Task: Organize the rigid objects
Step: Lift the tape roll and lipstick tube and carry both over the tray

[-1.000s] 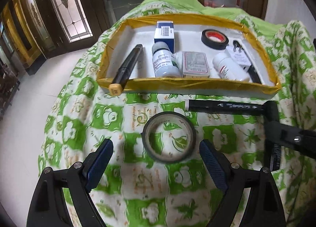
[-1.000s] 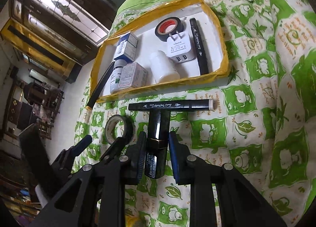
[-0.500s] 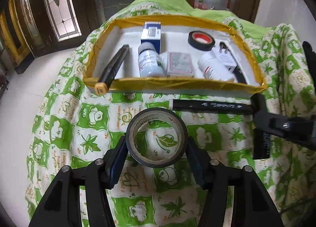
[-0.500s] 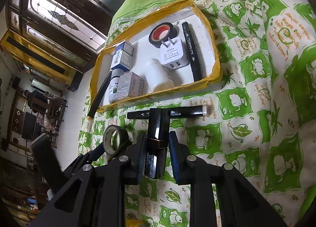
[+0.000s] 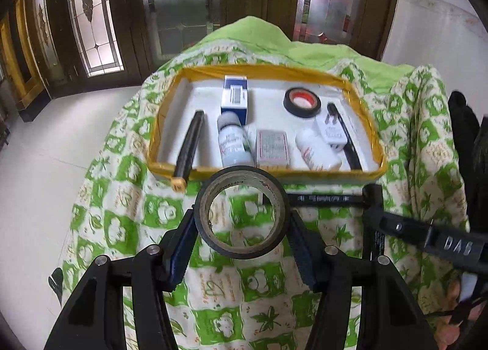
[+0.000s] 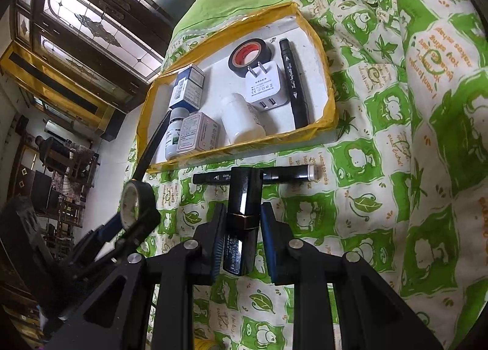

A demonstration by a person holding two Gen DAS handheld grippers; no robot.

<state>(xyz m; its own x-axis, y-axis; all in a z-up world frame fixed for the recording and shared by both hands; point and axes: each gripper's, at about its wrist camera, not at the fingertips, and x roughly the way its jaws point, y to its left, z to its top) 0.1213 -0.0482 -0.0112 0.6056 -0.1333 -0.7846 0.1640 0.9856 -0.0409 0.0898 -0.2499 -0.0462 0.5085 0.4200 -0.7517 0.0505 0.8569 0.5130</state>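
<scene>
Green-patterned cloth (image 5: 128, 228), yellow-rimmed tray (image 5: 370, 124) at far side. Left gripper (image 5: 241, 231) clamped on tape roll (image 5: 242, 216), clear of cloth. Right gripper (image 6: 241, 228) clenched on black tube (image 6: 242, 216), marker (image 6: 286, 173) just beyond.

Both tools (image 5: 242, 246) (image 6: 241, 246) clamped, tilted downward

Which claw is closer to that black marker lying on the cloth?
Right. The right claw holds a black tube just before the marker; the left claw, gripping tape, sits off to its side.

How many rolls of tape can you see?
2. One black tape roll is held up between the left gripper fingers. The other tape roll, with a red core, lies at the back of the yellow-edged tray. Others may be hidden.
</scene>
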